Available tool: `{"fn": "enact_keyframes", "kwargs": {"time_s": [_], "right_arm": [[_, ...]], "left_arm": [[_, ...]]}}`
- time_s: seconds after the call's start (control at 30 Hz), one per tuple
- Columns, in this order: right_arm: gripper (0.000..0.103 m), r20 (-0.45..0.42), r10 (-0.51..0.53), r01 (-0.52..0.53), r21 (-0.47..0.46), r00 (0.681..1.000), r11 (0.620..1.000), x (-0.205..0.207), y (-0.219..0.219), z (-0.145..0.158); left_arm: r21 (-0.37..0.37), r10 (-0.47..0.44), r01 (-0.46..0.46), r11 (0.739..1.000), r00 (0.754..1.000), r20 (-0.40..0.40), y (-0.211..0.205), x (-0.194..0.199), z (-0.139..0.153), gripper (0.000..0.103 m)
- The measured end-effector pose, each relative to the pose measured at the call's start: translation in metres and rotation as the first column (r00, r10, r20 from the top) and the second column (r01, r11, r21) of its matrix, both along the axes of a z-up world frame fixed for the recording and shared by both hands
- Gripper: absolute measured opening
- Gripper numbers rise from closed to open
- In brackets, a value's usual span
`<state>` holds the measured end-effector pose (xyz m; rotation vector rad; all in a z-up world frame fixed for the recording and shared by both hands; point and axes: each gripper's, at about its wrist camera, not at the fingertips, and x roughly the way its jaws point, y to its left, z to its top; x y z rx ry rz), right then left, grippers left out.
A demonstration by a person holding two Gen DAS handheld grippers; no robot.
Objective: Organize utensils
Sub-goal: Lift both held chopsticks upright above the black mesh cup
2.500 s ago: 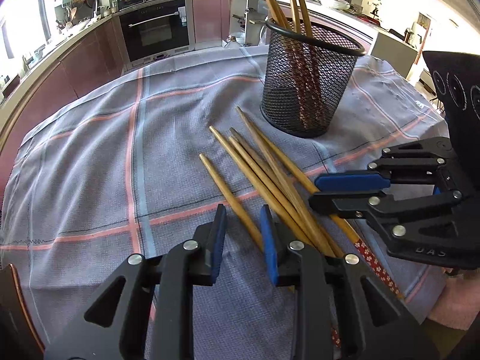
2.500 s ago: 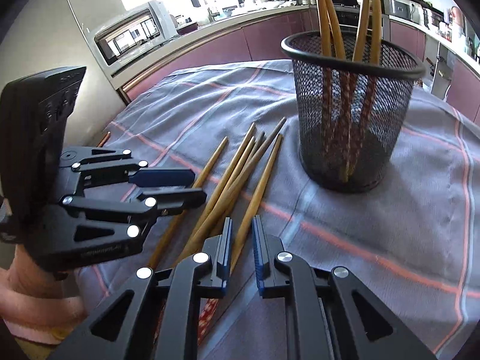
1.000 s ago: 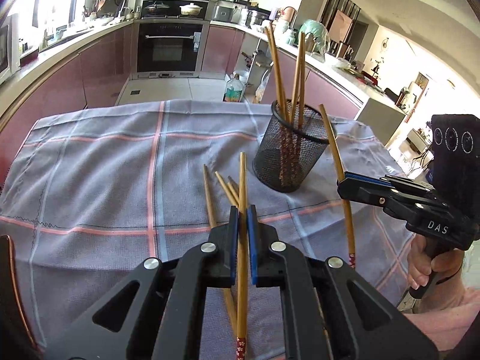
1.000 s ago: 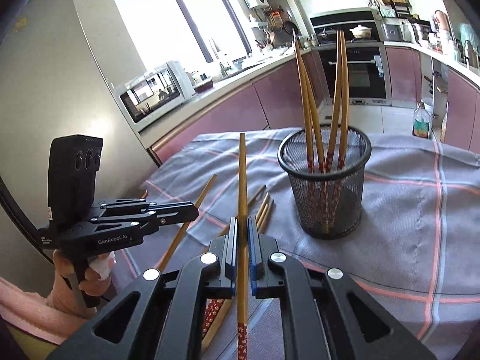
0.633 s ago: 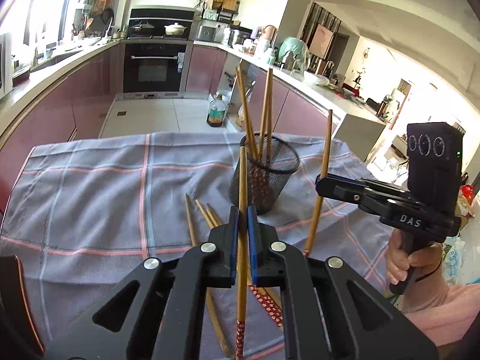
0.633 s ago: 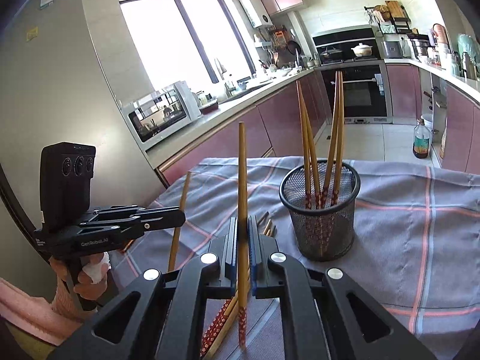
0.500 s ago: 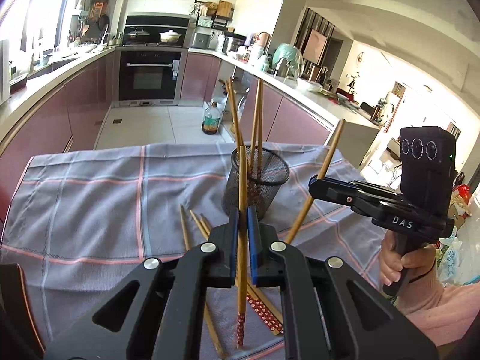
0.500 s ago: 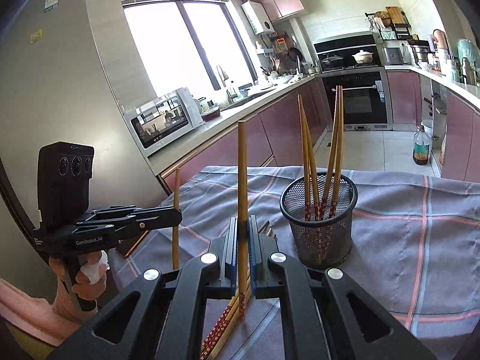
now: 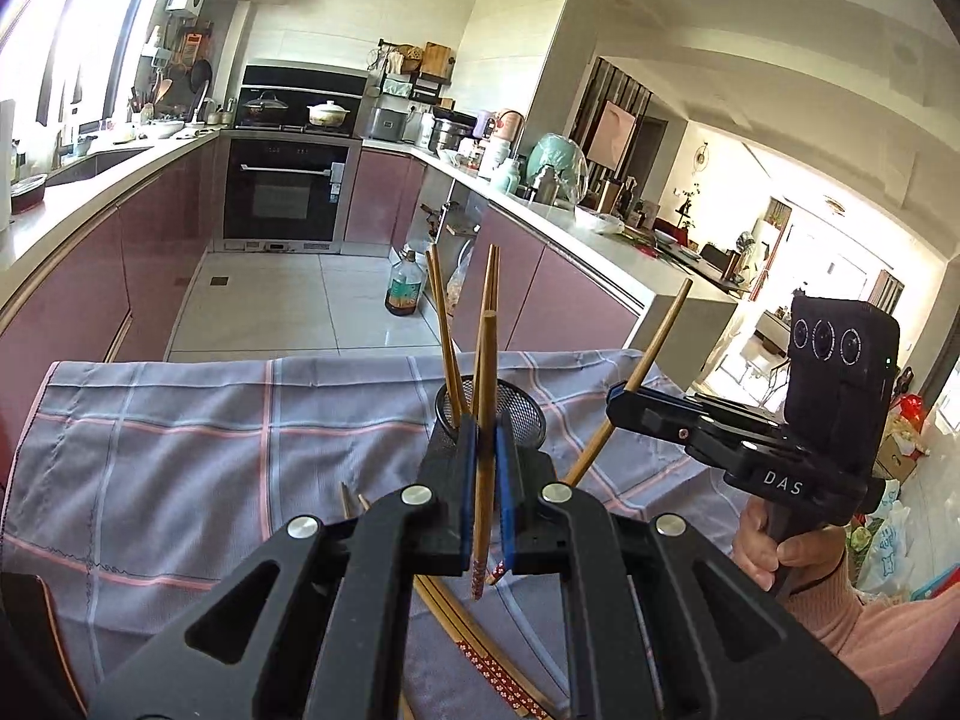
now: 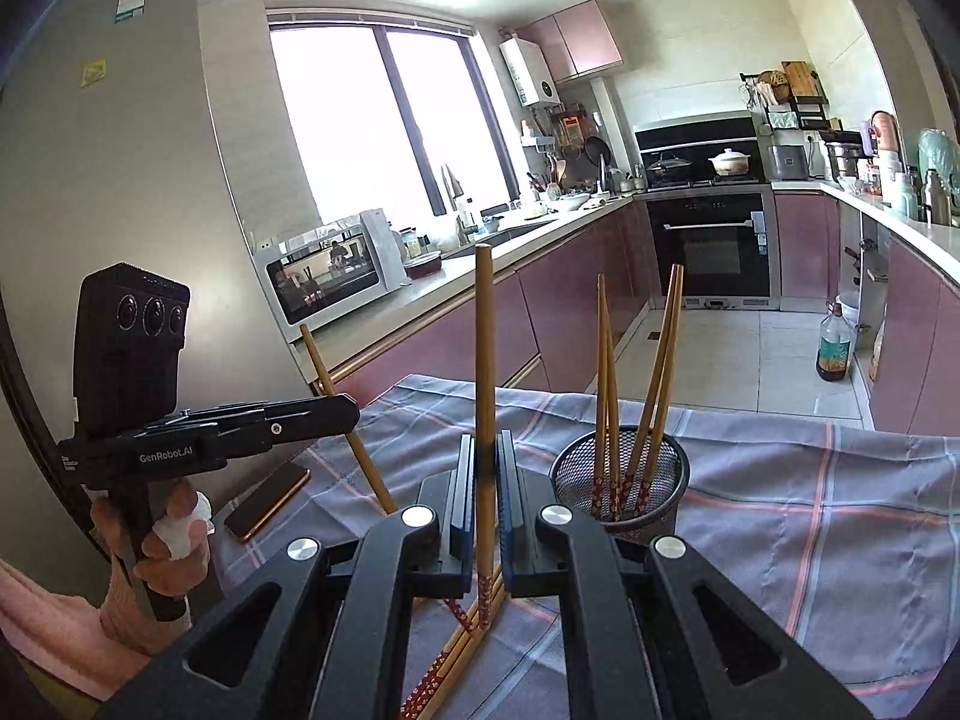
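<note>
The left gripper [image 9: 483, 483] is clamped tight on a single long bamboo chopstick [image 9: 483, 420], which stands nearly upright between its blue pads, patterned red end hanging below them and clear of the cloth. The right gripper [image 10: 483, 489] grips another bamboo chopstick [image 10: 483, 360] the same way, thin end pointing up and red flowered end hanging just below its pads. Each tool is held by a hand in a pink sleeve [image 9: 888, 618].

Both are raised above a grey checked tablecloth with pink lines [image 9: 180, 432] covering the table. On it stands a round black wire-mesh holder [image 10: 621, 483], just beyond the gripper tips, with four chopsticks [image 10: 606, 372] leaning inside it, red ends down. More loose chopsticks [image 10: 456, 660] lie in a bundle on the cloth under the grippers, near the table's front edge. A dark phone with a copper-coloured edge [image 10: 267, 501] lies on the cloth to the left, beside the left hand [image 10: 171, 546].
</note>
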<state>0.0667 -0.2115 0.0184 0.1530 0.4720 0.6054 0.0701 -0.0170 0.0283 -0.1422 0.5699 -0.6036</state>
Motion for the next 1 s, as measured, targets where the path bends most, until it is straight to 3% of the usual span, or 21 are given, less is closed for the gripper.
{"fn": "enact_keyframes", "kwargs": {"time_s": [1.0], "right_arm": [[0.005, 0.139, -0.101, 0.104, -0.018, 0.985, 0.994, 0.032, -0.031, 0.054]], "left_arm": [[-0.029, 0.030, -0.026, 0.999, 0.989, 0.144, -0.037, 0.039, 0.091, 0.007]]}}
